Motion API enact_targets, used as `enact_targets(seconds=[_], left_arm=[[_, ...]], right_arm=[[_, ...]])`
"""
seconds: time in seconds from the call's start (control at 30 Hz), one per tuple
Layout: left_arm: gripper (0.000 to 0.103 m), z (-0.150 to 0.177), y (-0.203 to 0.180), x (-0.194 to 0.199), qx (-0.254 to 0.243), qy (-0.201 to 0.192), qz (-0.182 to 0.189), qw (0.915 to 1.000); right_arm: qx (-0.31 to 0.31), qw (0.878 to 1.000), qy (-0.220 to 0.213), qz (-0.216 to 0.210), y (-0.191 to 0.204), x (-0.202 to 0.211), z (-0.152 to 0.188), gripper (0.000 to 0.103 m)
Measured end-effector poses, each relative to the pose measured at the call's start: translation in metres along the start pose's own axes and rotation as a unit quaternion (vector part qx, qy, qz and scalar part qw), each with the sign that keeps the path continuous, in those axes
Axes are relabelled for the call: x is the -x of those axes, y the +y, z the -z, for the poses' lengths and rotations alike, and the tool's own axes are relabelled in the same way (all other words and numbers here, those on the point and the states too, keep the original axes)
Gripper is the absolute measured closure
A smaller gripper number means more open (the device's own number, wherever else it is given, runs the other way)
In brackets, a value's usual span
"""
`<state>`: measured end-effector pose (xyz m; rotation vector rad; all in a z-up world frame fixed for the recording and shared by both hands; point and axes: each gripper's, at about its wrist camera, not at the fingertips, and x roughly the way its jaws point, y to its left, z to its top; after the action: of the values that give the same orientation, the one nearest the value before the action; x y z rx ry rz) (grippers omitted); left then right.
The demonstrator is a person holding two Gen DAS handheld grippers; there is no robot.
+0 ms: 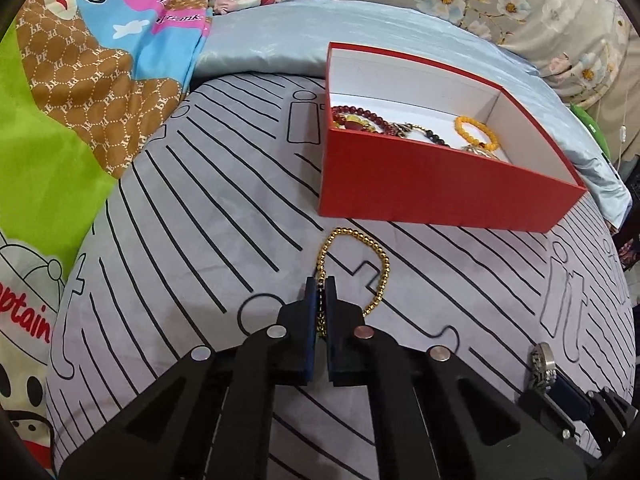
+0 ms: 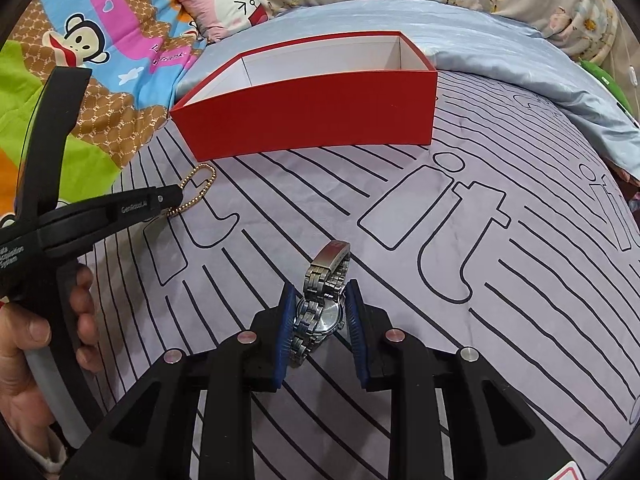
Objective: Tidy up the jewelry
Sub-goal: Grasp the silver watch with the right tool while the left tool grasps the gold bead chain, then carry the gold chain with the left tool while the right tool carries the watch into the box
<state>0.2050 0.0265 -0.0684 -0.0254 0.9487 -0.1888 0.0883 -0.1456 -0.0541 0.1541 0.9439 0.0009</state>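
Note:
A gold bead bracelet [image 1: 370,268] lies on the grey striped bedsheet [image 1: 200,240] just in front of the red box [image 1: 432,188]. My left gripper [image 1: 320,284] is shut on the bracelet's near strand; the loop fans out ahead of the tips. From the right wrist view the same gripper [image 2: 178,196] pinches the gold bracelet [image 2: 198,188] at left. My right gripper [image 2: 320,292] is shut on a silver metal watch [image 2: 324,300], pads pressing its case, the band sticking forward. The red box [image 2: 312,120] holds dark red beads [image 1: 360,114] and a yellow bead bracelet [image 1: 476,130].
A pale blue quilt [image 1: 260,48] and floral fabric [image 1: 520,8] lie behind the box. A bright cartoon blanket [image 1: 80,80] covers the left side. A person's hand [image 2: 44,332] holds the left gripper's handle. The watch and right gripper [image 1: 560,384] show at the lower right.

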Motion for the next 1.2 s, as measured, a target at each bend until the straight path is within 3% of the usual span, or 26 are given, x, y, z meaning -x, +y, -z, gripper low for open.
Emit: enact_targets(seconds=[0.2,0.23,0.73,0.93,1.2], left_arm=[[0.100,0.007,-0.005,0.029,0.004,-0.011,0.024,0.9997],[0.100,0.008,-0.007,0.035,0.003,-0.014,0.028,0.9995],[0.100,-0.004,-0.032,0.099,-0.012,-0.062,0.059,0.9962],[0.100,-0.023,-0.043,0.107,-0.025,-0.074,0.064,0.9949],[0.099,-0.063,-0.062,0.103,-0.045,-0.094,0.056,0.9930]], right_arm=[[-0.008,1.000,-0.013,-0.005,-0.007,0.014,-0.003,0.080],[-0.009,1.000,-0.017,-0.004,-0.008,0.017,-0.004,0.093],[-0.006,0.998,-0.060,-0.007,-0.021,0.060,-0.026,0.093],[-0.006,0.996,-0.082,-0.016,-0.026,0.074,-0.052,0.093],[0.005,0.992,-0.120,-0.023,-0.027,0.084,-0.113,0.093]])
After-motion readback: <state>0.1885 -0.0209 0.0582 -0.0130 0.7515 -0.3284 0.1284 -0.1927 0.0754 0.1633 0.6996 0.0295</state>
